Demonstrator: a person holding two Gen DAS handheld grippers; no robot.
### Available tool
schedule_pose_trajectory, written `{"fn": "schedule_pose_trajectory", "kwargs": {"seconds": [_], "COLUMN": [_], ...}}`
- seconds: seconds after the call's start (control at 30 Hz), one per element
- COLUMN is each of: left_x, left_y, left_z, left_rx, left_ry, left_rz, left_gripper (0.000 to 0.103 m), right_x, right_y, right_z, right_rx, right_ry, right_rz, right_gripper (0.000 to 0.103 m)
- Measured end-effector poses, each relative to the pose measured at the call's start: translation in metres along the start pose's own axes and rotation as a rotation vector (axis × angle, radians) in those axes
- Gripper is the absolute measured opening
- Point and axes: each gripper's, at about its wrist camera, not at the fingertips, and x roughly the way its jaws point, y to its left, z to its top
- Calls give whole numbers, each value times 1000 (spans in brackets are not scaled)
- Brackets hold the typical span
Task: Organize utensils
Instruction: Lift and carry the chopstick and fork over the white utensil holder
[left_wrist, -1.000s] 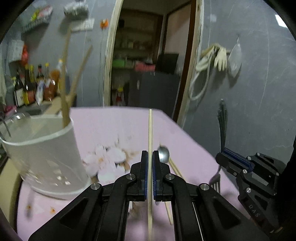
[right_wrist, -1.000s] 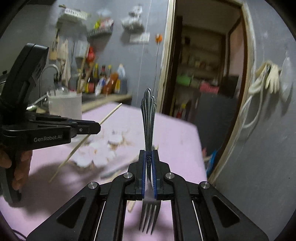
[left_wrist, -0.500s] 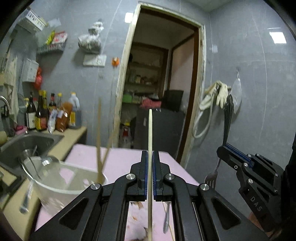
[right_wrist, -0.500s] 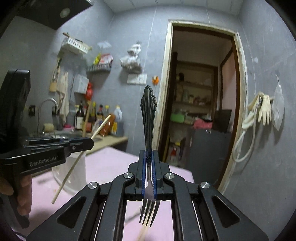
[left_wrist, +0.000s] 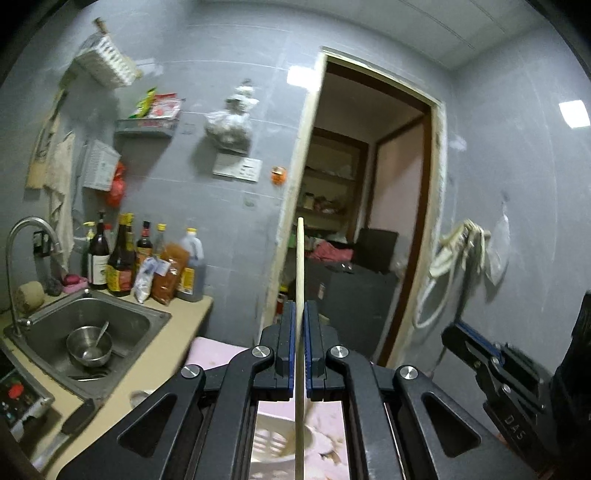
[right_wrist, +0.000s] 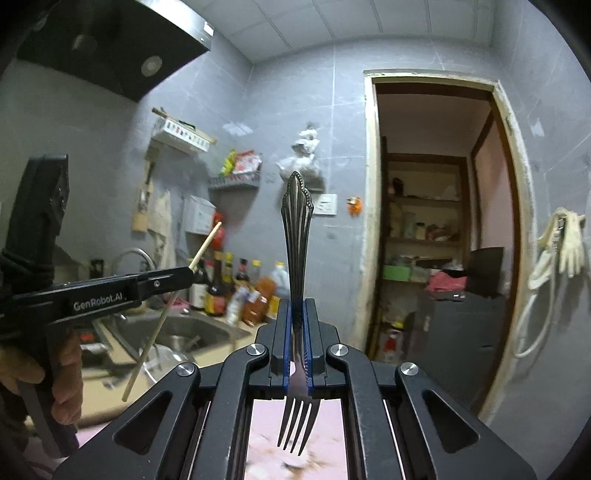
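While both grippers are lifted up, each one is pinching something. The left gripper (left_wrist: 300, 345) has its jaws squeezed shut on a chopstick (left_wrist: 299, 288). That stick runs straight between the two blue pads, poking up past the tips and also down below them. It is thin, pale and wooden. Its bottom end is cut off by the edge of the left wrist view.

The right gripper (right_wrist: 297, 345) has its jaws shut tight on a fork (right_wrist: 296, 251). The handle sticks up above the jaws and the prongs hang down below them. It is shiny dark metal with ridges and a fancy pointed end.

Under the left gripper, a white holder (left_wrist: 273, 441) shows only in part, and it is blurry. The pink table (right_wrist: 271, 424) below is blurry too. A sink (left_wrist: 48, 325) with a metal bowl (left_wrist: 88, 345) sits off to the left.
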Motion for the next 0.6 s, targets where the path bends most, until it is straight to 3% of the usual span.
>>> {"fn": "schedule_pose_trajectory", "kwargs": {"seconds": [0.2, 0.6], "left_x": [5, 25], "left_y": [59, 116], "left_z": [18, 13], "left_rx": [-129, -193], "left_ry": [1, -16], "left_rz": [72, 155], "left_gripper": [2, 2], "right_x": [27, 64], "right_y": [8, 33], "right_z": [5, -5], "right_rx": [100, 160], "right_ry": [-9, -15], "right_rz": [94, 182], "right_gripper": [3, 3]}}
